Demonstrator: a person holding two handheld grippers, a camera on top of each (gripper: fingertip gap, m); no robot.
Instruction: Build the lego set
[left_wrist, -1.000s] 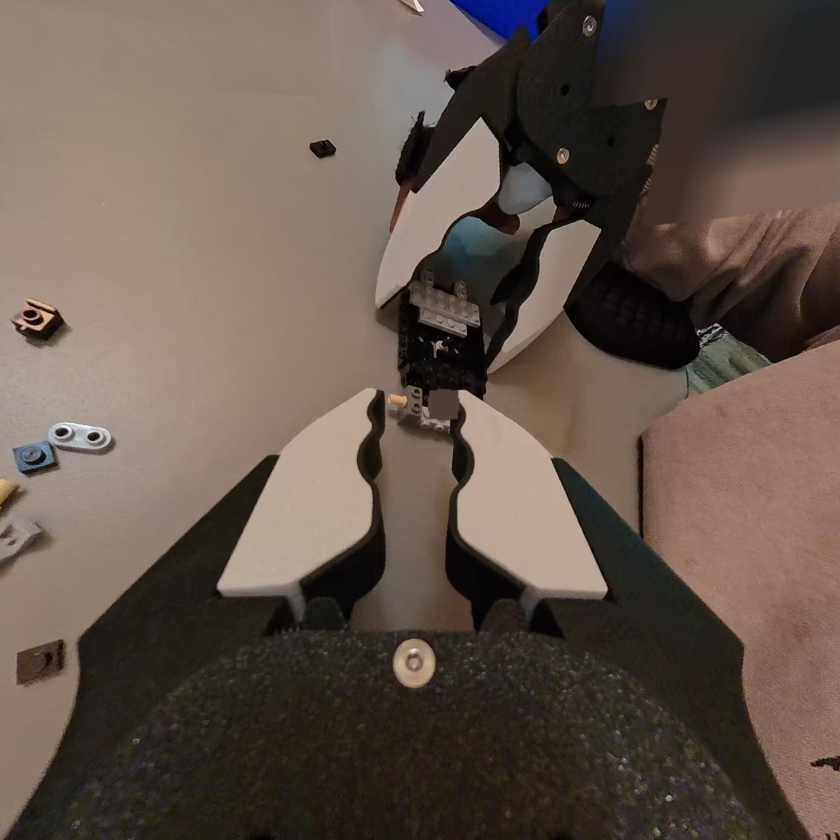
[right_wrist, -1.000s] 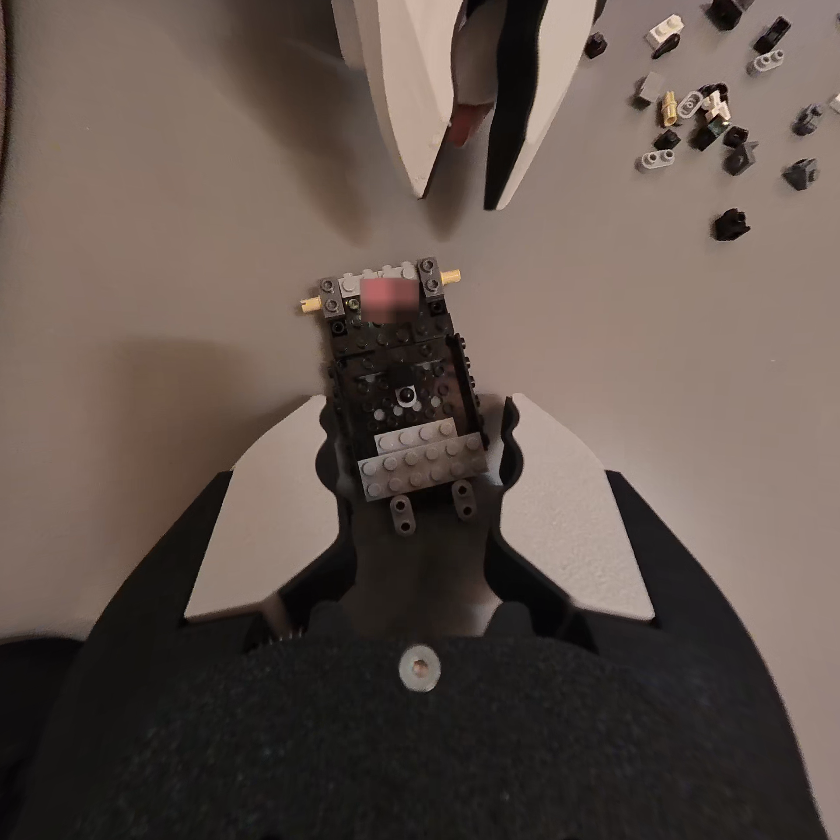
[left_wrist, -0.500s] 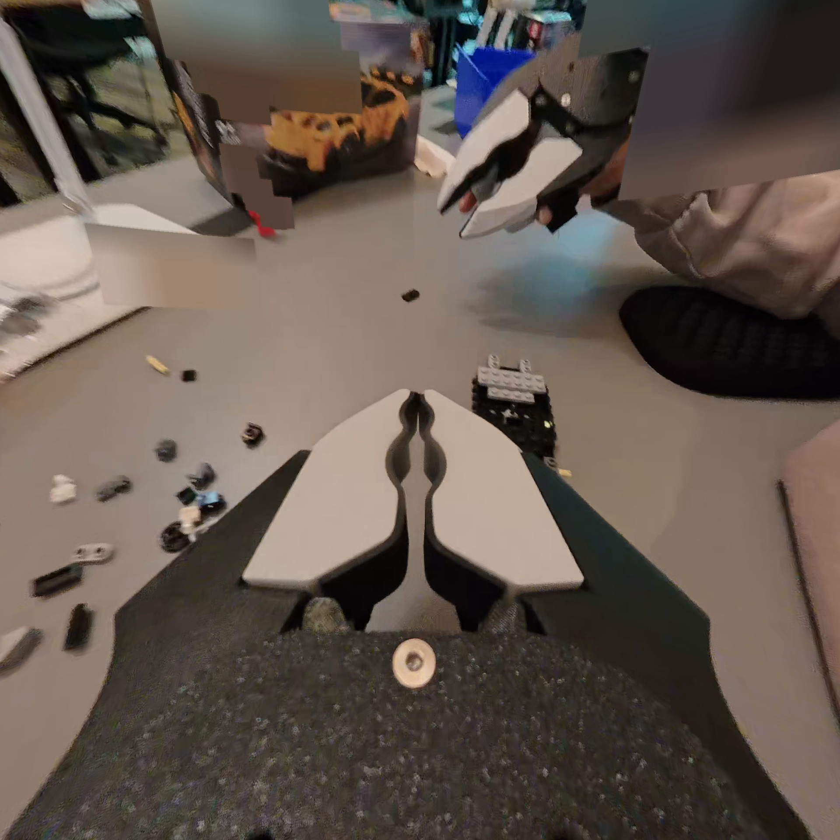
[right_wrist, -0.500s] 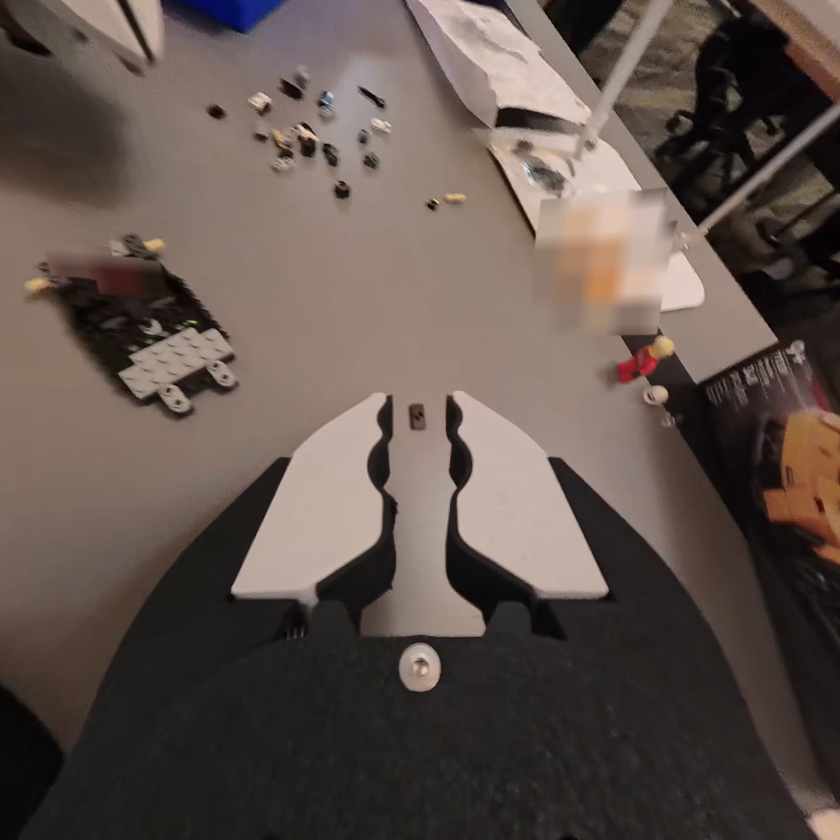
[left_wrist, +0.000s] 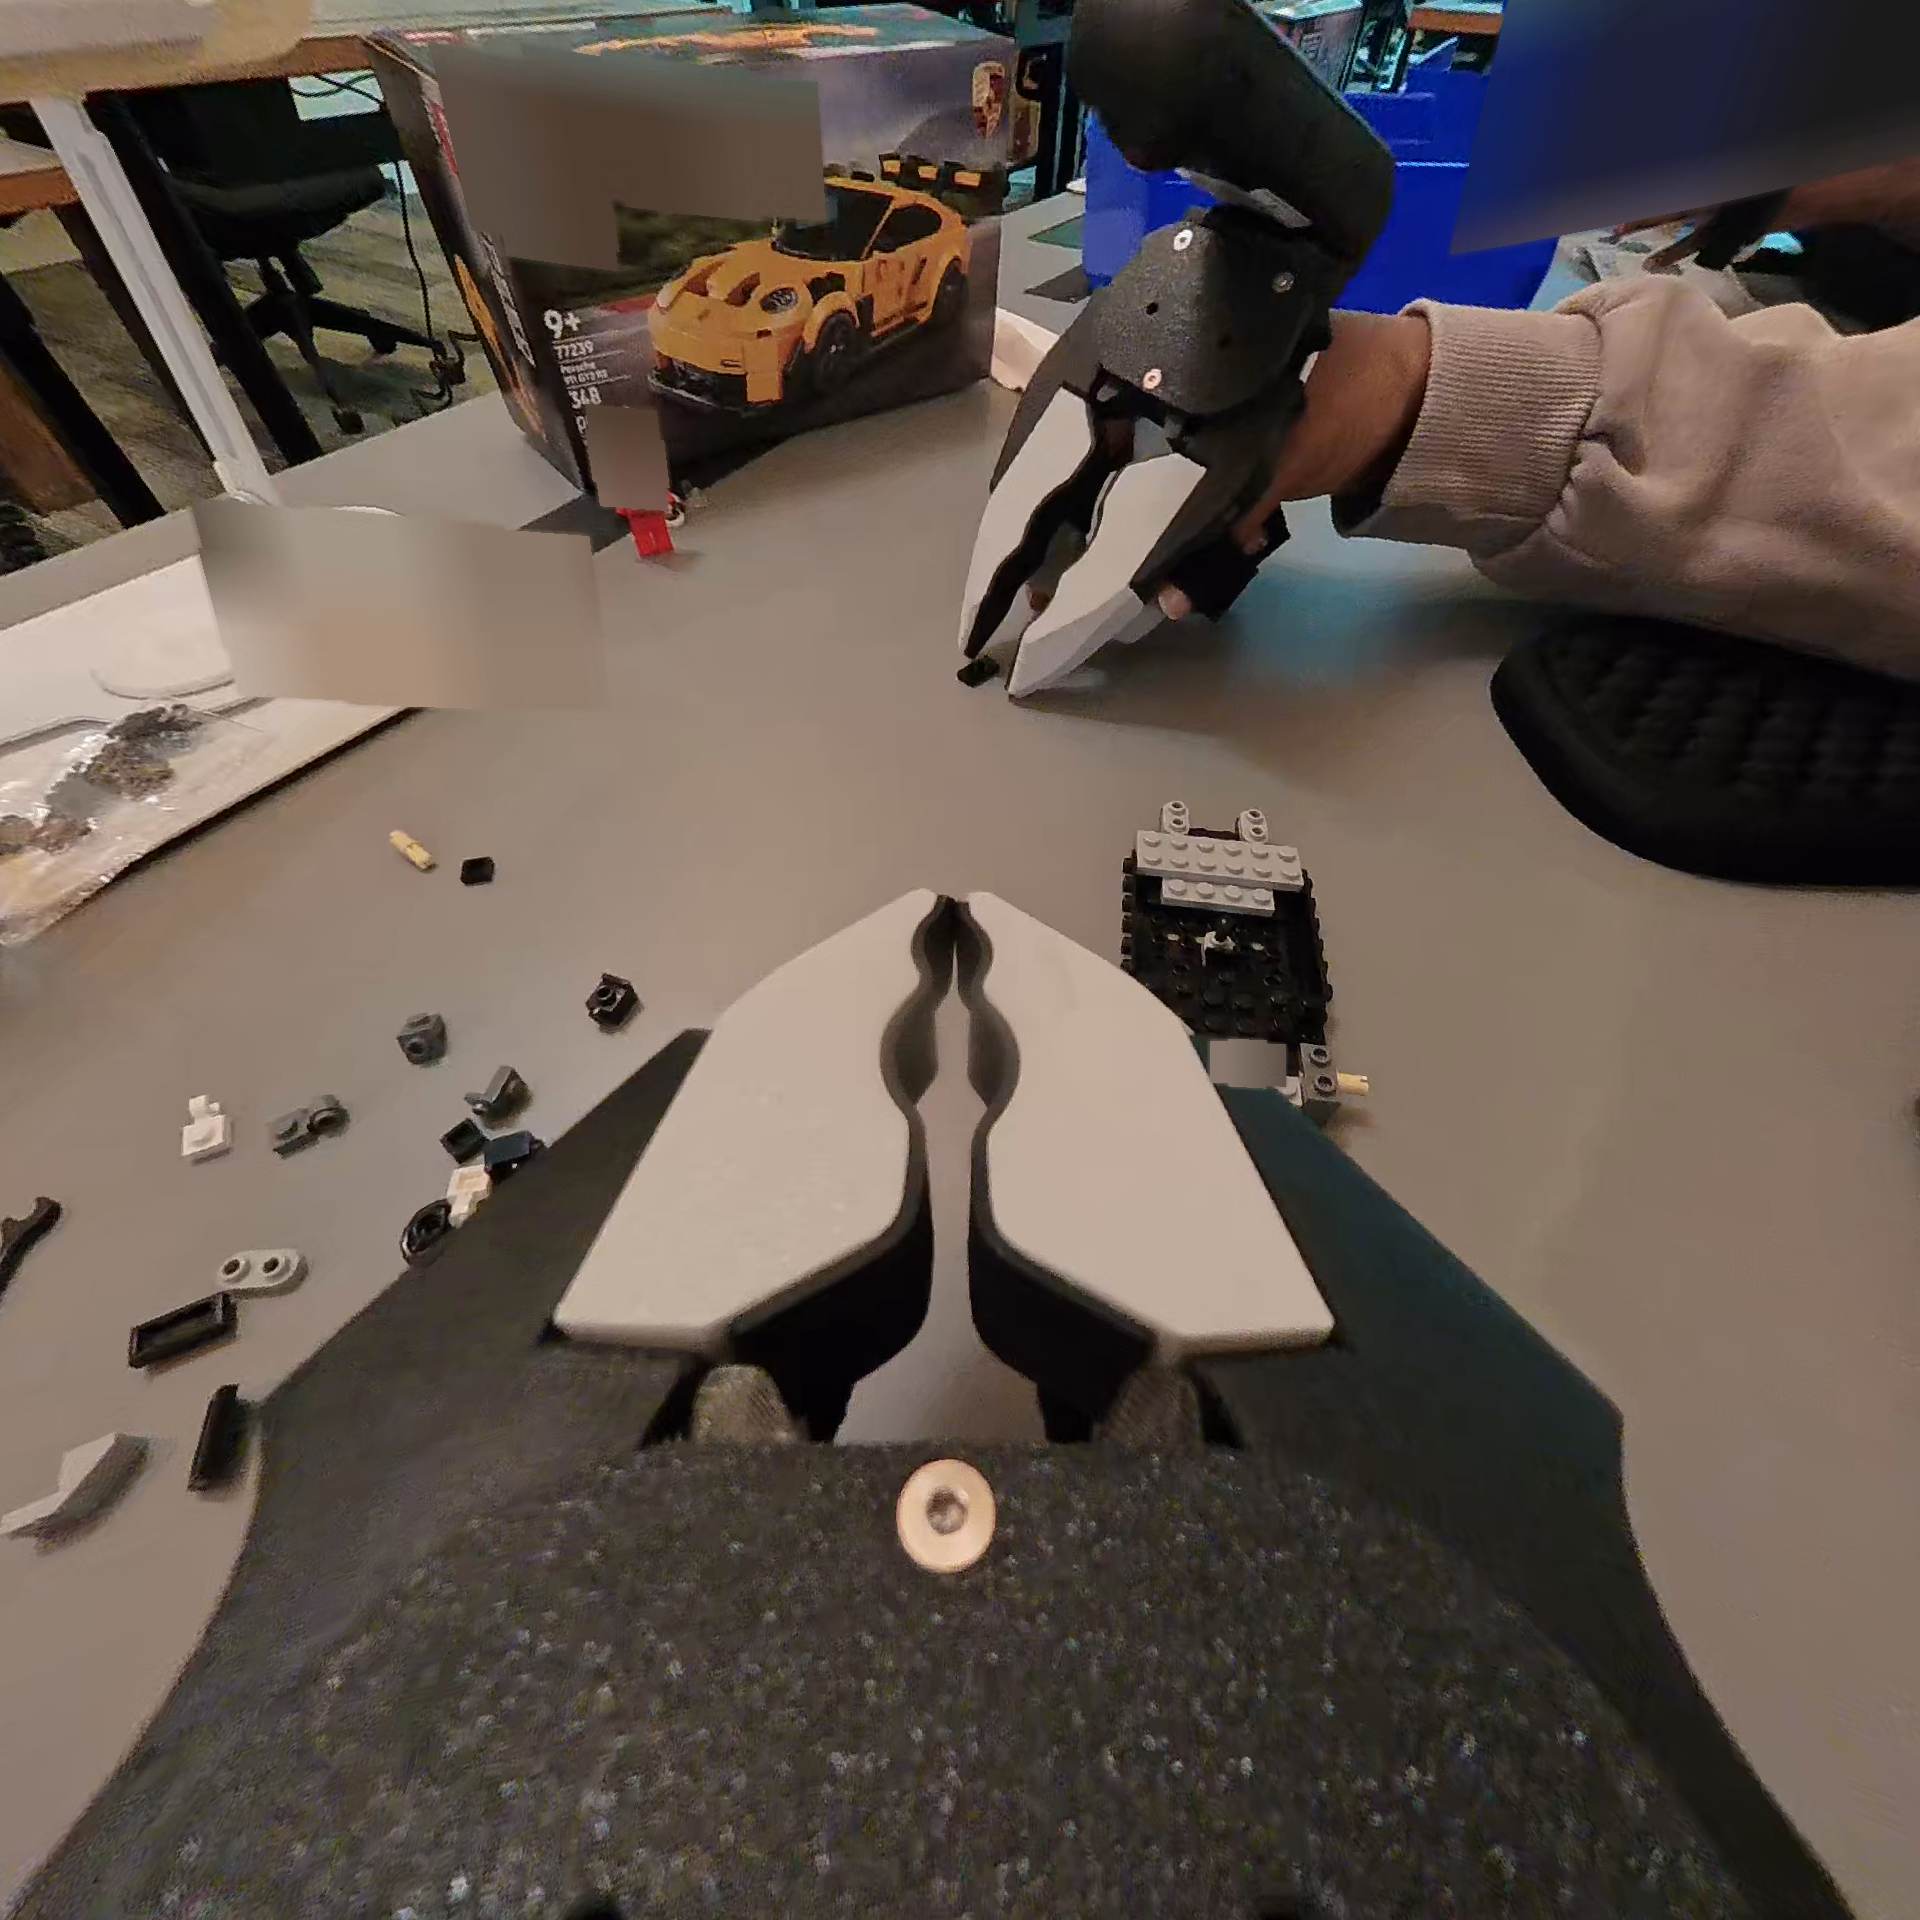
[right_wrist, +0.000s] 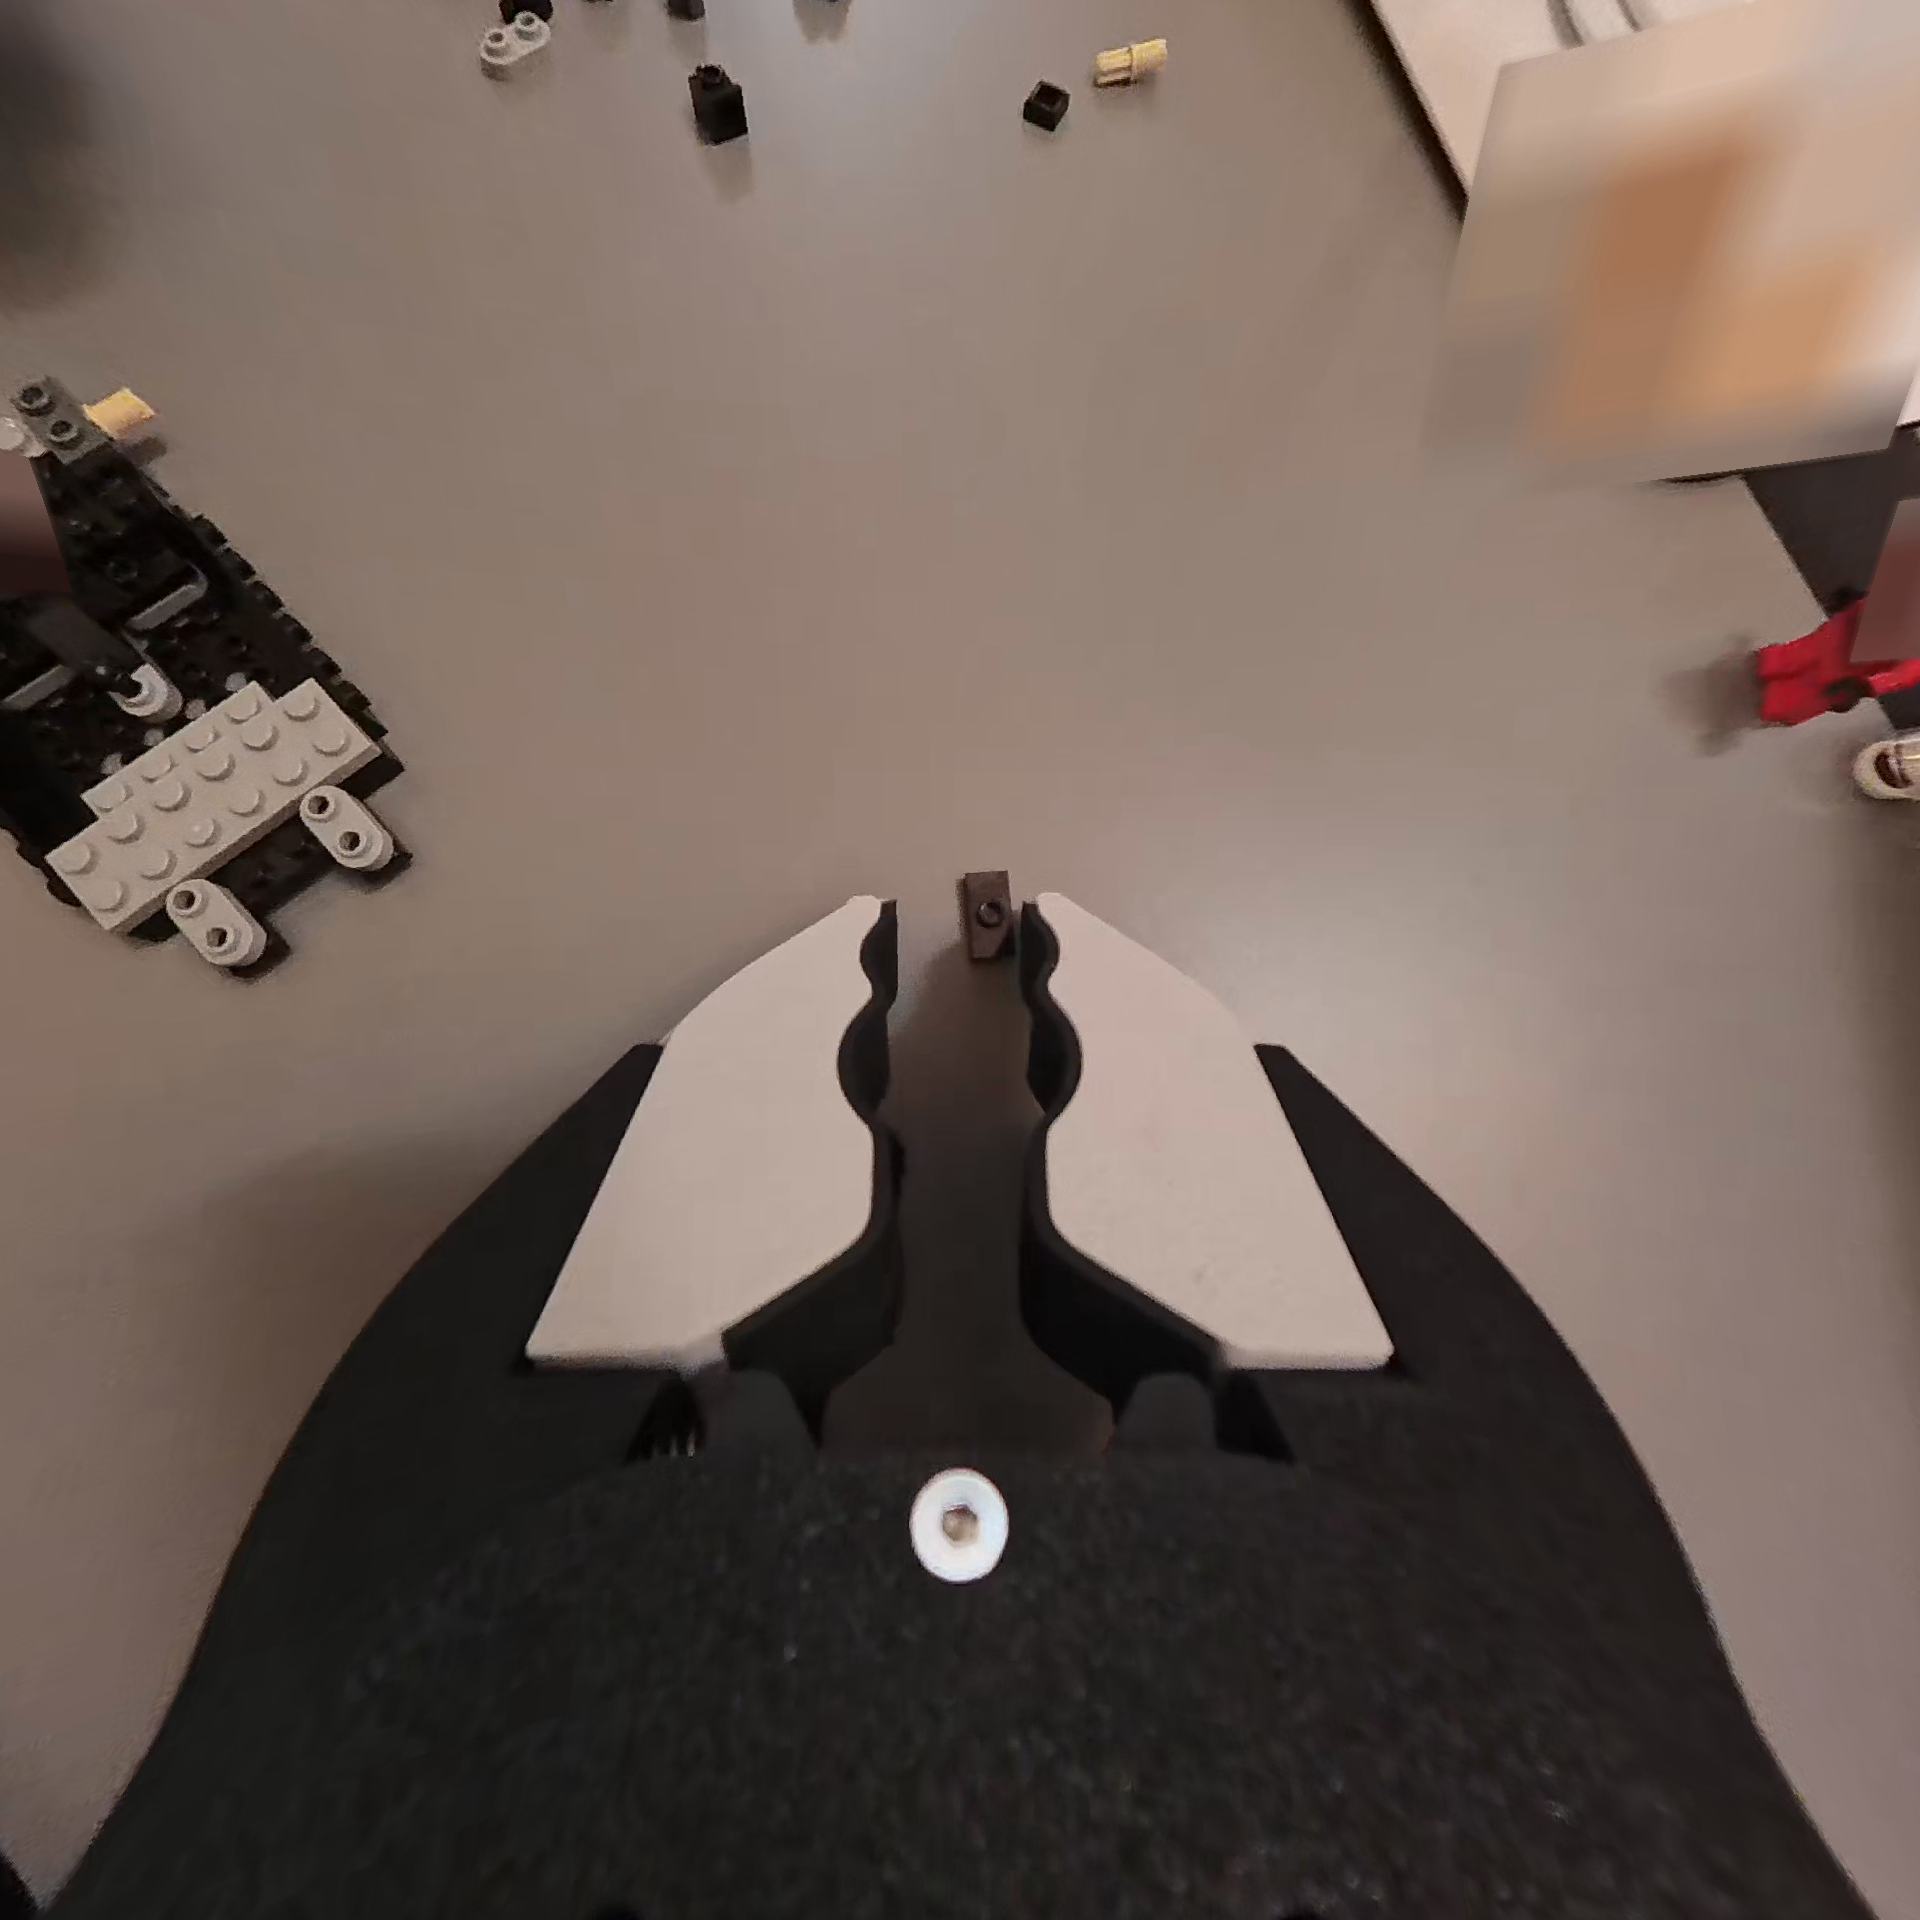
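The right gripper (right_wrist: 956, 914) stood part open over a small dark plate (right_wrist: 985, 916) lying flat on the grey table (right_wrist: 1039, 520). The plate sat between the fingertips, close against the right one, its long axis running along the fingers. It held nothing yet. The left gripper (left_wrist: 954, 906) was closed and empty, well away from the plate, beside the black chassis (left_wrist: 1226, 956). 1 second earlier the right gripper had straddled that chassis; since then it had swung away to this plate.
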